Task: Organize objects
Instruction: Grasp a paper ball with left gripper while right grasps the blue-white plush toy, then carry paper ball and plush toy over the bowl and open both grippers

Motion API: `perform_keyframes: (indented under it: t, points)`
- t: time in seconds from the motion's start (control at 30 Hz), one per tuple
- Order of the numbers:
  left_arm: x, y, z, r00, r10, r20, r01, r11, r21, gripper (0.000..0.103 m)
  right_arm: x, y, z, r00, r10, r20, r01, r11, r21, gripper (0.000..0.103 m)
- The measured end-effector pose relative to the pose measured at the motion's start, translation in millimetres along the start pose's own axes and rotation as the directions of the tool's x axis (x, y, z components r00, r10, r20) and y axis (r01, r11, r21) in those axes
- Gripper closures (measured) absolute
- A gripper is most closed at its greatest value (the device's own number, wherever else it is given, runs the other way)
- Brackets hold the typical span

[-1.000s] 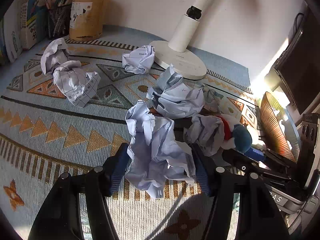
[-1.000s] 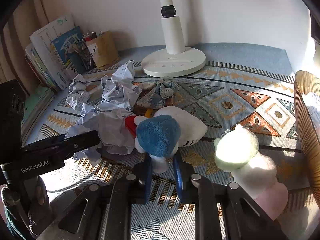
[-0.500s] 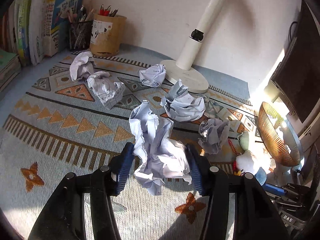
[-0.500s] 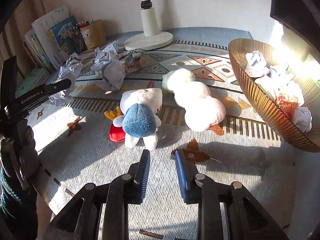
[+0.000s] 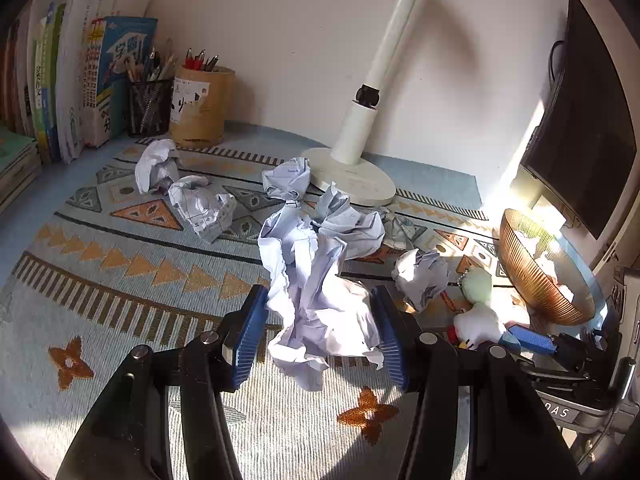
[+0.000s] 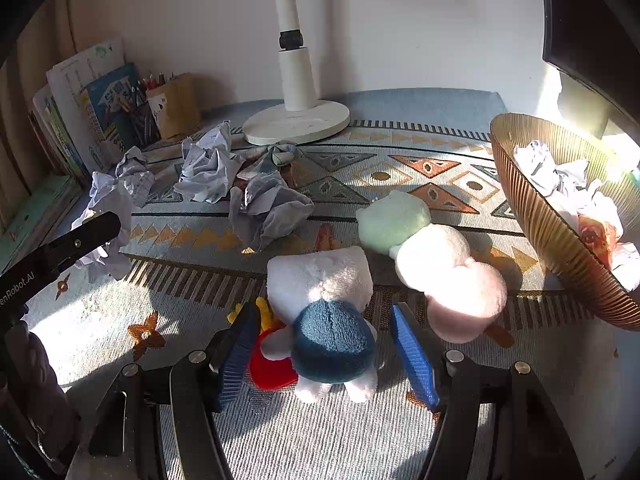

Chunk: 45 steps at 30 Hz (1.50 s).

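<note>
**Two grippers over a cluttered patterned worktop**

Left wrist view: the left gripper (image 5: 320,332), at lower centre, is clenched on a crumpled paper ball (image 5: 316,304), lifted clear of the worktop (image 5: 100,320). Further paper balls (image 5: 200,208) lie at centre and upper left; a lamp base (image 5: 352,180) stands behind them. A ribbed amber bowl (image 5: 532,276) holding paper sits at right.

Right wrist view: the right gripper (image 6: 324,356), at lower centre, has its jaws opening; a white plush toy with a blue cap (image 6: 328,312) lies between them on the worktop, the pads apart from it. A green-and-pink plush toy (image 6: 432,256) lies just beside it, right of centre.
</note>
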<state>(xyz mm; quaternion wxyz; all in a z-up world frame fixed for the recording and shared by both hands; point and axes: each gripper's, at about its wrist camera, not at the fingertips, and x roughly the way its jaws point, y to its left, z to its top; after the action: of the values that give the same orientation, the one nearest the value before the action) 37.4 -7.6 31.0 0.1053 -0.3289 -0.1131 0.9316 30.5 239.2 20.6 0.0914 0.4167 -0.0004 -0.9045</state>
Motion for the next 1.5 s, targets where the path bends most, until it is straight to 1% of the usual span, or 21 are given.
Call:
perform_keyframes:
  t: [0.07,0.1,0.13,0.27,0.37,0.43,0.57,0.6,0.63,0.73,0.83,0.9,1.0,1.07,1.13,1.23,1.27,1.33,1.37,1.43,1.5]
  points:
    - [1,-3,0,1.0,0.006,-0.003,-0.006,1.0,0.015,0.053,-1,-3,1,1.0,0.008,0.009,-0.008,1.0,0.008,0.047]
    - [2,-4,-1,1.0,0.006,-0.007,-0.006,1.0,0.022,0.053,-2,-3,1,1.0,0.016,0.012,-0.016,1.0,0.008,0.055]
    - [2,-6,-1,1.0,0.006,-0.009,-0.006,1.0,0.029,0.053,-1,-3,1,1.0,0.017,0.01,-0.017,1.0,0.006,0.058]
    - [2,-9,-2,1.0,0.012,-0.008,-0.011,0.999,0.047,0.053,-8,-1,5,0.999,0.034,0.039,-0.035,0.999,0.023,0.058]
    - [3,-11,-2,1.0,0.017,-0.01,-0.017,0.998,0.056,0.053,0,2,5,1.0,-0.002,0.015,0.001,1.0,0.013,0.058]
    - [4,-12,-3,1.0,0.02,-0.014,-0.019,0.998,0.057,0.053,8,-2,4,0.999,0.025,-0.03,-0.024,0.999,0.03,0.056]
    - [4,-11,-3,1.0,0.018,-0.019,-0.017,0.998,0.055,0.053,10,-9,5,0.998,0.05,-0.025,-0.048,0.997,0.067,0.053]
    - [4,-11,-3,1.0,0.016,-0.02,-0.015,0.998,0.054,0.053,10,-8,5,0.998,0.057,-0.021,-0.055,0.997,0.057,0.06]
    - [4,-11,-3,1.0,0.015,-0.019,-0.014,0.998,0.055,0.053,7,-5,4,0.999,0.053,-0.01,-0.052,0.998,0.045,0.064]
    - [5,-14,-3,1.0,0.007,-0.027,-0.005,0.998,0.062,0.053,-8,1,2,0.997,0.059,0.048,-0.06,0.998,0.014,0.066]
    - [8,-22,-3,0.998,0.017,-0.054,-0.012,0.996,0.089,0.053,-33,-12,-1,0.991,0.094,0.101,-0.101,0.992,0.076,0.066]
    - [6,-33,-2,0.997,-0.017,-0.069,0.024,0.995,0.099,0.053,-59,-28,0,0.985,0.078,0.151,-0.095,0.989,0.111,0.066]
    - [-5,-62,9,0.991,-0.125,-0.057,0.13,0.987,0.091,0.053,-111,-60,11,0.965,-0.002,0.26,-0.041,0.986,0.161,0.066]
    - [-12,-95,24,0.979,-0.204,-0.029,0.206,0.972,0.116,0.053,-147,-83,20,0.935,-0.075,0.348,0.001,0.978,0.208,0.066]
    - [-13,-129,40,0.963,-0.27,-0.018,0.27,0.95,0.16,0.053,-177,-105,28,0.893,-0.175,0.414,0.063,0.961,0.269,0.066]
    - [-3,-183,60,0.94,-0.34,-0.024,0.336,0.913,0.234,0.053,-197,-133,37,0.843,-0.317,0.435,0.158,0.918,0.363,0.066]
    - [4,-200,64,0.934,-0.356,-0.031,0.352,0.902,0.249,0.053,-197,-142,41,0.841,-0.338,0.422,0.17,0.906,0.387,0.066]
    - [20,-228,69,0.922,-0.383,-0.056,0.384,0.885,0.264,0.053,-192,-158,44,0.85,-0.345,0.398,0.159,0.888,0.431,0.066]
    - [27,-239,70,0.914,-0.4,-0.067,0.403,0.875,0.268,0.053,-187,-167,46,0.856,-0.349,0.382,0.159,0.88,0.448,0.066]
    - [42,-260,69,0.908,-0.411,-0.076,0.415,0.865,0.281,0.053,-174,-179,50,0.874,-0.345,0.343,0.161,0.87,0.466,0.064]
    - [55,-273,68,0.906,-0.418,-0.068,0.42,0.866,0.272,0.042,-160,-191,51,0.898,-0.319,0.303,0.144,0.864,0.482,0.059]
